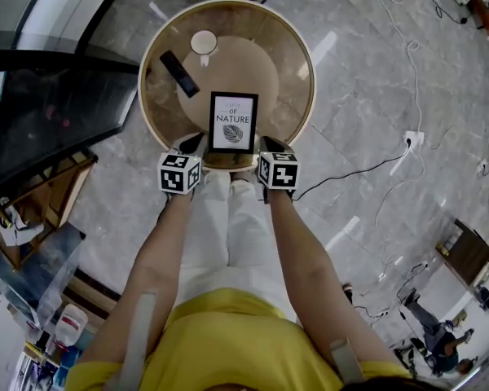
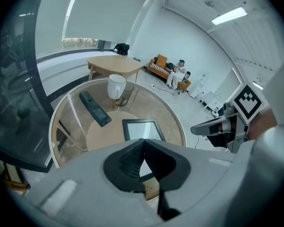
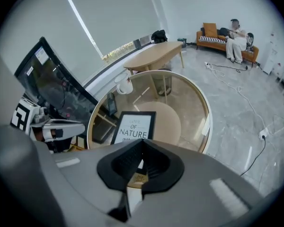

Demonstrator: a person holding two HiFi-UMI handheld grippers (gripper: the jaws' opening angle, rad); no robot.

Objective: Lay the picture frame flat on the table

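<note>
The black picture frame [image 1: 233,122] with the white "OF NATURE" print appears to lie flat, face up, on the near half of the round glass table [image 1: 308,63]. My left gripper [image 1: 191,144] hovers at the table's near edge by the frame's bottom left corner, jaws shut and empty. My right gripper [image 1: 270,145] hovers by the bottom right corner, also shut on nothing. The left gripper view shows the frame [image 2: 141,129] just past the shut jaws [image 2: 143,141]. In the right gripper view the frame [image 3: 135,126] lies beyond the shut jaws [image 3: 142,141].
A black remote [image 1: 179,73] and a white cup [image 1: 204,43] sit on the table's far left part. A large dark screen [image 1: 49,112] stands to the left. Cables [image 1: 367,169] trail over the marble floor at right. A wooden table [image 2: 114,66] stands beyond.
</note>
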